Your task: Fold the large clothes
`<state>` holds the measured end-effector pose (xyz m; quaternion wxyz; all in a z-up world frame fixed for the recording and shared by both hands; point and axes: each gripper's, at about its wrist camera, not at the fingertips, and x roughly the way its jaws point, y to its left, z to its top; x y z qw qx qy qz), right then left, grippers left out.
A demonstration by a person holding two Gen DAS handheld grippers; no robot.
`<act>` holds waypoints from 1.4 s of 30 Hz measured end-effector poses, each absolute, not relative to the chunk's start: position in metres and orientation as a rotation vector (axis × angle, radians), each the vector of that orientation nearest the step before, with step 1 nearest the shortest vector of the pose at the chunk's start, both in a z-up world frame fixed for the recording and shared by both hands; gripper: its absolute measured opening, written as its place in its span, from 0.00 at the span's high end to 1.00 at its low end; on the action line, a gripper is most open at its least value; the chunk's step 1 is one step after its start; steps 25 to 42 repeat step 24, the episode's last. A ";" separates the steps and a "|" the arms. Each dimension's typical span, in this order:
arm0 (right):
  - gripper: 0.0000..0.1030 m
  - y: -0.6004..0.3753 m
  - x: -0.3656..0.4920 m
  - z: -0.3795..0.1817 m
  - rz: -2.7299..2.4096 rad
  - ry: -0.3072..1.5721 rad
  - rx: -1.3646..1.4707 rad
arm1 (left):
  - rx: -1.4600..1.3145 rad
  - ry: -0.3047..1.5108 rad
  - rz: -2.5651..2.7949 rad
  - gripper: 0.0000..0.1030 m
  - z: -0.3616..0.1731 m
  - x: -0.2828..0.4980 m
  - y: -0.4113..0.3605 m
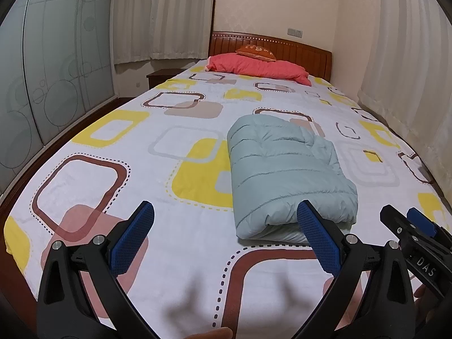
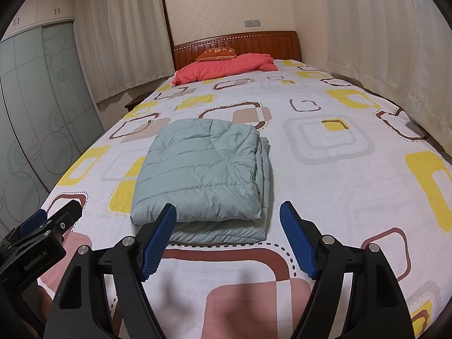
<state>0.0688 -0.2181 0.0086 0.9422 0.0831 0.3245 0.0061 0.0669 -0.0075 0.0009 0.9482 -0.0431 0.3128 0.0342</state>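
Observation:
A pale green quilted jacket [image 1: 285, 166] lies folded into a thick rectangle on the bed; it also shows in the right wrist view [image 2: 203, 169]. My left gripper [image 1: 226, 212] is open and empty, held above the sheet just in front of the jacket's near edge, to its left. My right gripper [image 2: 228, 212] is open and empty, held just in front of the jacket's near right corner. The right gripper shows at the right edge of the left wrist view [image 1: 406, 220]. The left gripper shows at the left edge of the right wrist view [image 2: 53, 217].
The bed [image 1: 113, 186] has a white sheet with yellow, brown and pink squares. A pink folded quilt [image 1: 260, 67] and an orange cushion [image 1: 255, 52] lie by the wooden headboard [image 1: 299, 50]. Glass wardrobe doors [image 1: 50, 84] stand left, curtains [image 1: 409, 70] right.

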 end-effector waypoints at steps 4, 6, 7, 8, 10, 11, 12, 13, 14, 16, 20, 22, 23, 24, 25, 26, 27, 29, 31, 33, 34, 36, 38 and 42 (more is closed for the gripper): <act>0.28 -0.218 0.069 0.008 0.013 0.662 0.170 | -0.083 0.639 0.056 0.02 0.001 0.068 -0.007; 0.28 -0.218 0.069 0.009 0.012 0.663 0.169 | -0.081 0.642 0.054 0.02 0.000 0.068 -0.008; 0.28 -0.218 0.069 0.008 0.013 0.663 0.169 | -0.081 0.643 0.054 0.02 -0.001 0.069 -0.008; 0.28 -0.218 0.069 0.008 0.012 0.664 0.169 | -0.081 0.643 0.054 0.02 -0.001 0.069 -0.008; 0.28 -0.219 0.069 0.007 0.013 0.665 0.169 | -0.084 0.643 0.055 0.02 -0.002 0.069 -0.008; 0.28 -0.219 0.069 0.007 0.013 0.665 0.169 | -0.087 0.643 0.053 0.02 -0.002 0.069 -0.008; 0.28 -0.219 0.069 0.007 0.013 0.665 0.169 | -0.092 0.645 0.052 0.02 -0.002 0.070 -0.008; 0.28 -0.219 0.069 0.007 0.014 0.666 0.169 | -0.093 0.646 0.053 0.02 -0.002 0.070 -0.008; 0.28 -0.219 0.069 0.007 0.014 0.665 0.169 | -0.094 0.646 0.052 0.02 -0.003 0.071 -0.007; 0.28 -0.219 0.069 0.005 0.016 0.667 0.167 | -0.092 0.639 0.051 0.02 -0.004 0.072 -0.007; 0.28 -0.220 0.070 0.003 0.015 0.672 0.167 | -0.103 0.636 0.062 0.02 -0.005 0.073 -0.003; 0.28 -0.222 0.070 0.001 0.013 0.675 0.169 | -0.116 0.647 0.054 0.02 -0.007 0.075 -0.001; 0.28 -0.221 0.070 0.000 0.013 0.677 0.168 | -0.121 0.650 0.053 0.02 -0.008 0.076 0.001; 0.28 -0.222 0.071 -0.001 0.013 0.679 0.168 | -0.126 0.653 0.051 0.02 -0.008 0.077 0.002; 0.28 -0.222 0.071 -0.001 0.013 0.679 0.168 | -0.126 0.653 0.051 0.02 -0.008 0.077 0.002; 0.28 -0.222 0.071 -0.001 0.013 0.679 0.168 | -0.126 0.653 0.051 0.02 -0.008 0.077 0.002; 0.28 -0.222 0.071 -0.001 0.013 0.679 0.168 | -0.126 0.653 0.051 0.02 -0.008 0.077 0.002; 0.28 -0.222 0.071 -0.001 0.013 0.679 0.168 | -0.126 0.653 0.051 0.02 -0.008 0.077 0.002; 0.28 -0.222 0.071 -0.001 0.013 0.679 0.168 | -0.126 0.653 0.051 0.02 -0.008 0.077 0.002; 0.28 -0.222 0.071 -0.001 0.013 0.679 0.168 | -0.126 0.653 0.051 0.02 -0.008 0.077 0.002; 0.28 -0.222 0.071 -0.001 0.013 0.679 0.168 | -0.126 0.653 0.051 0.02 -0.008 0.077 0.002; 0.28 -0.222 0.071 -0.001 0.013 0.679 0.168 | -0.126 0.653 0.051 0.02 -0.008 0.077 0.002; 0.28 -0.222 0.071 -0.001 0.013 0.679 0.168 | -0.126 0.653 0.051 0.02 -0.008 0.077 0.002; 0.28 -0.222 0.071 -0.001 0.013 0.679 0.168 | -0.126 0.653 0.051 0.02 -0.008 0.077 0.002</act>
